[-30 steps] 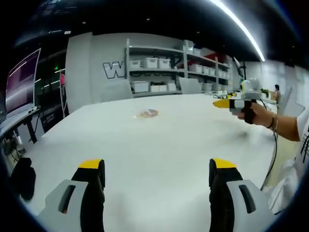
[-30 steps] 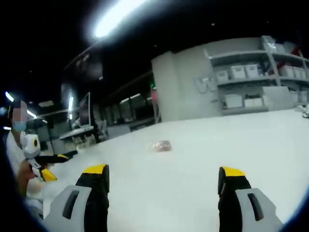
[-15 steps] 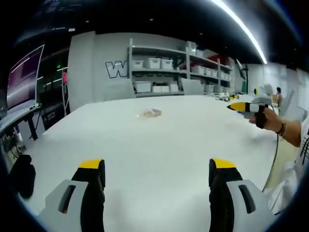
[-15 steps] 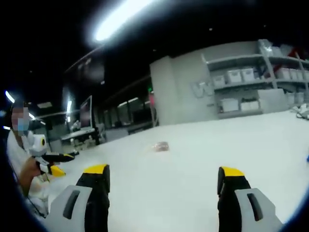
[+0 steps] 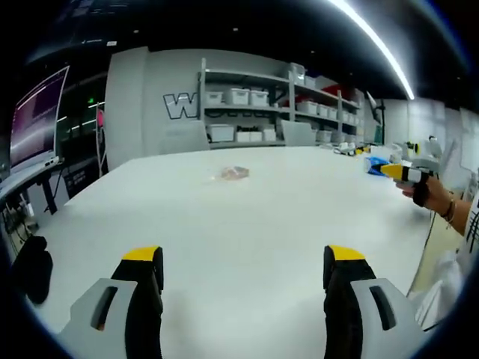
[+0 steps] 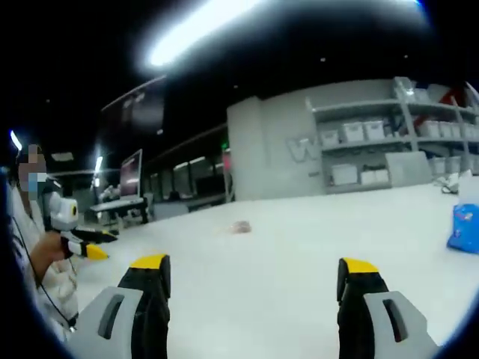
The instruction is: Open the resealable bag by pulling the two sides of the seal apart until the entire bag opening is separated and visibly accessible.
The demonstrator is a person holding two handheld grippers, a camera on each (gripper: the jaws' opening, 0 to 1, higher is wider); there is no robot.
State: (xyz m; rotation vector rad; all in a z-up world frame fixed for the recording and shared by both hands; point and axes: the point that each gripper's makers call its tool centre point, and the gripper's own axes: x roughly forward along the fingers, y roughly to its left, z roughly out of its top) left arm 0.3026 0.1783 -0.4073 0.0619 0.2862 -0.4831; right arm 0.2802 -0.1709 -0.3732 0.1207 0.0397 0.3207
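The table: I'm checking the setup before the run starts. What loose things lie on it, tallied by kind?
Resealable bag: 1
Blue packet, near the table's edge: 1
Total: 2
Other small items at the far edge are too small to tell.

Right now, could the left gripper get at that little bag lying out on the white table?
Probably yes, though not without moving in. The left gripper is open and empty, and the bag lies well ahead of it on the white table. Bare tabletop lies between them, so nothing blocks the way.
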